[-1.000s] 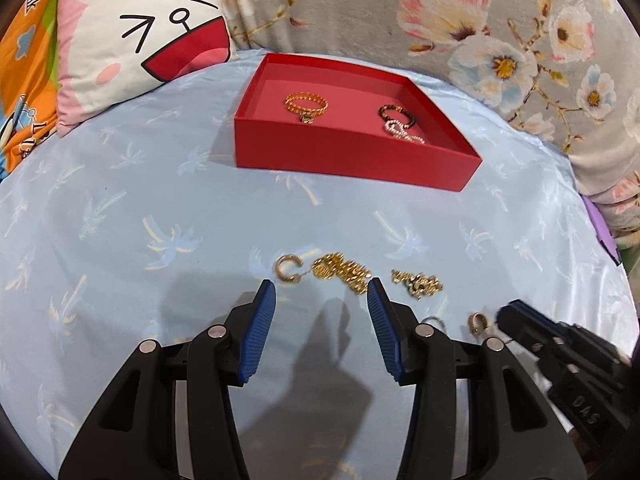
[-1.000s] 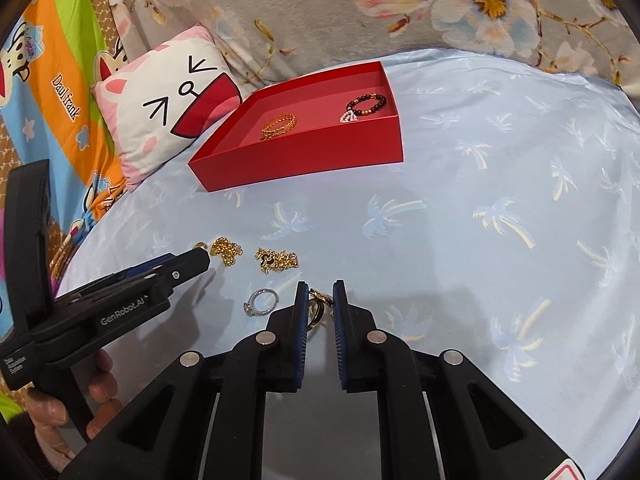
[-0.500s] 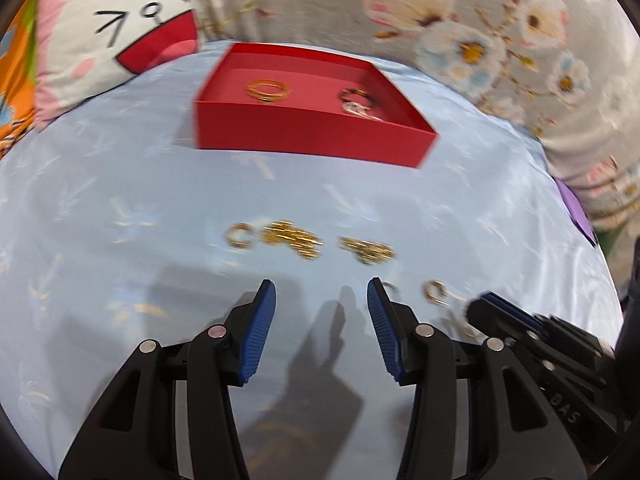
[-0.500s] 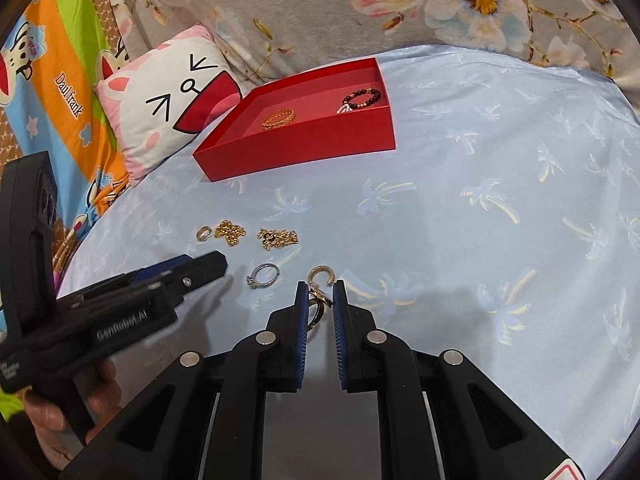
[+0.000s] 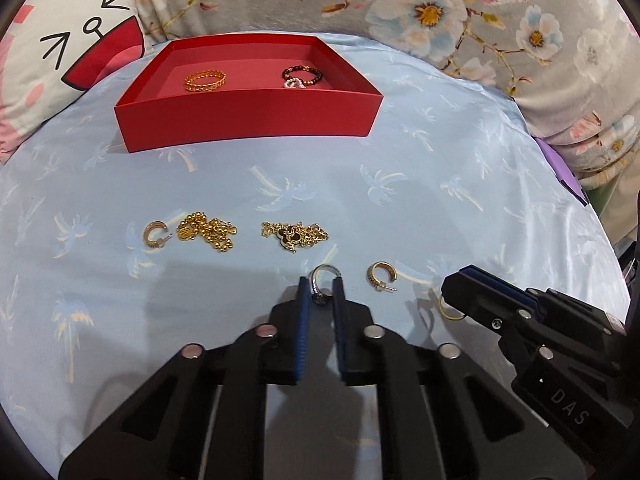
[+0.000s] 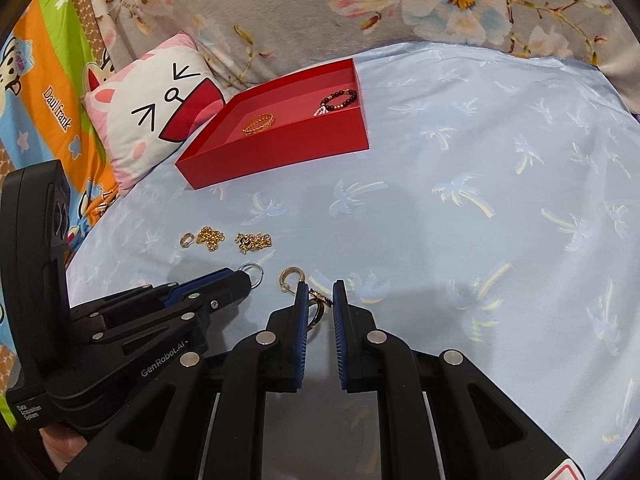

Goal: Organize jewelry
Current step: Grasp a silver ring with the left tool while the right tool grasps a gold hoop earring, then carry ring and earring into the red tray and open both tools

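Note:
A red tray point(image 5: 248, 120) at the back holds a gold bangle point(image 5: 205, 81) and a dark bead bracelet point(image 5: 302, 76). On the blue cloth lie two gold chains point(image 5: 206, 234) point(image 5: 294, 234) and two gold C-shaped earrings point(image 5: 154, 234) point(image 5: 380, 276). My left gripper point(image 5: 321, 284) has its jaws closing, pads against a silver ring point(image 5: 325, 278) that sticks out past the tips. Just to its right, my right gripper point(image 6: 317, 290) is shut on a thin gold hoop point(image 6: 316, 306) low over the cloth.
A cat-face pillow point(image 6: 156, 120) lies left of the tray. A floral grey cushion point(image 5: 440, 12) runs along the back. A purple item point(image 5: 560, 168) sits at the cloth's right edge. Both grippers stand close, side by side.
My left gripper slid right along the row of jewelry to the silver ring, and its wide jaws closed around it. The right gripper stays shut on the gold hoop.

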`<state>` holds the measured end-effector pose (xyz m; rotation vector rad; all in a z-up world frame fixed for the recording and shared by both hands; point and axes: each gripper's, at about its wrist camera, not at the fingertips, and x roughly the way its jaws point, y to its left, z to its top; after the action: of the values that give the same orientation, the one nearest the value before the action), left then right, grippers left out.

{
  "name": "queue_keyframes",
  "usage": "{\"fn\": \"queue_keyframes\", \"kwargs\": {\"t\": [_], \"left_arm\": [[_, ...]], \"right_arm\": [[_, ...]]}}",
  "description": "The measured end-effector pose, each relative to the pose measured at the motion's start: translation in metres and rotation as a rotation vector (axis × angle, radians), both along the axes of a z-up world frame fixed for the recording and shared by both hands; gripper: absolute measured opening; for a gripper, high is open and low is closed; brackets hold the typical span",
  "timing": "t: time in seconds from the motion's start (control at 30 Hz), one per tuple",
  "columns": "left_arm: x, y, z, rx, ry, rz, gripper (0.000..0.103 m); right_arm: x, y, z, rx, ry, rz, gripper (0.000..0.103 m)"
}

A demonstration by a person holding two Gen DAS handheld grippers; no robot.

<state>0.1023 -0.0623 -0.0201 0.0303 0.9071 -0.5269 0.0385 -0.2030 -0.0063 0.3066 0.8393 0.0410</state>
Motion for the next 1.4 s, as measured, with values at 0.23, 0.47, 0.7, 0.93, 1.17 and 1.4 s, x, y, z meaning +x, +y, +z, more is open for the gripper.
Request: {"fn": "queue_keyframes", "kwargs": {"t": [0.23, 0.47, 0.7, 0.93, 1.17, 1.4], "left_arm": [[-0.002, 0.003, 0.002, -0.010, -0.003, 0.010, 0.008], [-0.004, 0.019, 0.022, -0.056, -0.011, 0.045, 0.007], [0.013, 0.040, 0.061, -0.097, -0.047, 0.080, 0.007], [0.062, 0.054, 0.112, -0.108, -0.137, 0.107, 0.007], [0.142, 0.042, 0.123, -0.129, -0.133, 0.117, 0.007], [0.210, 0.021, 0.090, -0.121, -0.056, 0.128, 0.008]], "right_arm": [[0.000, -0.001, 0.000, 0.005, -0.004, 0.001, 0.011], [-0.002, -0.001, 0.014, 0.008, -0.037, 0.003, 0.011], [0.013, -0.002, 0.040, 0.012, -0.088, 0.032, 0.011], [0.068, -0.002, 0.078, 0.037, -0.150, 0.090, 0.011], [0.161, 0.004, 0.077, 0.046, -0.127, 0.115, 0.011], [0.236, 0.008, 0.043, 0.016, -0.053, 0.112, 0.011]]}}
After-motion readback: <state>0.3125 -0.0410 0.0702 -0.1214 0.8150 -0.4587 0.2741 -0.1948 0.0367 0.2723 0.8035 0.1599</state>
